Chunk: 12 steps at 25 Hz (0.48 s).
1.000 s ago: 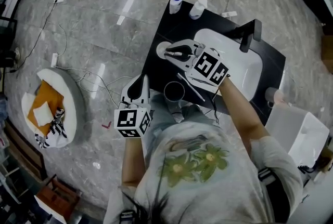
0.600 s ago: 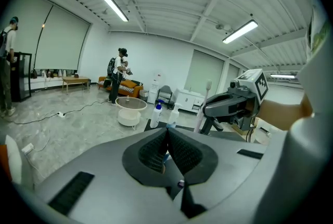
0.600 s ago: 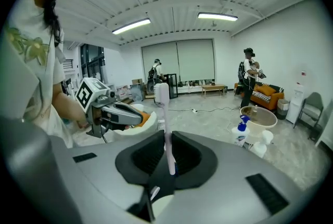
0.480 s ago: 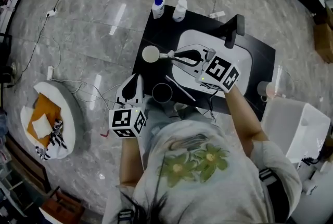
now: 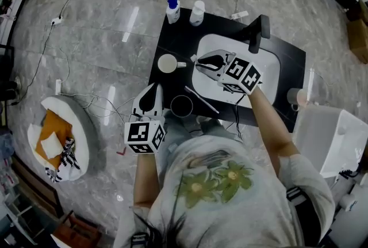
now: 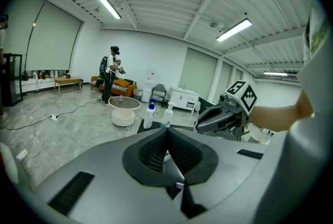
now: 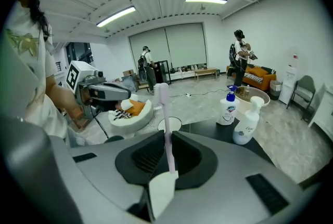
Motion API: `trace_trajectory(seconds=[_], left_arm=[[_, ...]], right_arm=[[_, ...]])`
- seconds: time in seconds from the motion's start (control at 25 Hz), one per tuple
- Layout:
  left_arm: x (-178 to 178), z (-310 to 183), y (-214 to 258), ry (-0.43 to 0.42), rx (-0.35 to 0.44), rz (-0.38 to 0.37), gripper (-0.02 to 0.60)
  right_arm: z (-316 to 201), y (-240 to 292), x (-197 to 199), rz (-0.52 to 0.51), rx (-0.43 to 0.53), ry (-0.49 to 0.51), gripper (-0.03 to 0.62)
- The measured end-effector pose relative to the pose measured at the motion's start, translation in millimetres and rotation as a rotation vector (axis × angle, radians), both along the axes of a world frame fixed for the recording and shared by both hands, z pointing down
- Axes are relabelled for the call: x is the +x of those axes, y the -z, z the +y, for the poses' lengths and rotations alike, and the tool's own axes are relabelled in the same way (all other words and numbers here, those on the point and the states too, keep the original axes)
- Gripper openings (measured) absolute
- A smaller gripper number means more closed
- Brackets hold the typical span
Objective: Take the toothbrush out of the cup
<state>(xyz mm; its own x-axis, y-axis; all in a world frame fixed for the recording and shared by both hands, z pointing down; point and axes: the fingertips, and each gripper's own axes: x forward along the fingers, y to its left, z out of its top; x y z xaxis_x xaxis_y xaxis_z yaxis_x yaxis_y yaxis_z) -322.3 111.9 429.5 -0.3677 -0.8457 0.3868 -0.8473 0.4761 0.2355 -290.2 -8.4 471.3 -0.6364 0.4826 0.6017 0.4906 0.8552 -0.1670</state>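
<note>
Black tabletop below: right tongs pinch the slim pink toothbrush near the round white cup; draw it away steadily. Left tongs closed, empty.

Pale pink toothbrush out of white cup; cup upright, just beside.

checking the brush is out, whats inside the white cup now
Nothing shows inside the white cup. The head view looks straight down into it, and its pale inside is uncovered. The toothbrush is clamped in the right gripper, outside the cup.
</note>
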Motion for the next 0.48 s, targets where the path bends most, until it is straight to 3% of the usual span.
trace_trajectory(seconds=[0.2,0.48], left_arm=[[-6.7,-3.7,-7.0,-0.028,-0.012,0.016,0.018],[-22.5,-9.0,-13.6,-0.068,-0.021,0.025,0.017]], right_arm=[[-11.0,-33.5,-17.2,0.086,0.021,-0.024,0.071],[-15.9,-66.5,-54.5,0.178,-0.057,-0.064,0.071]])
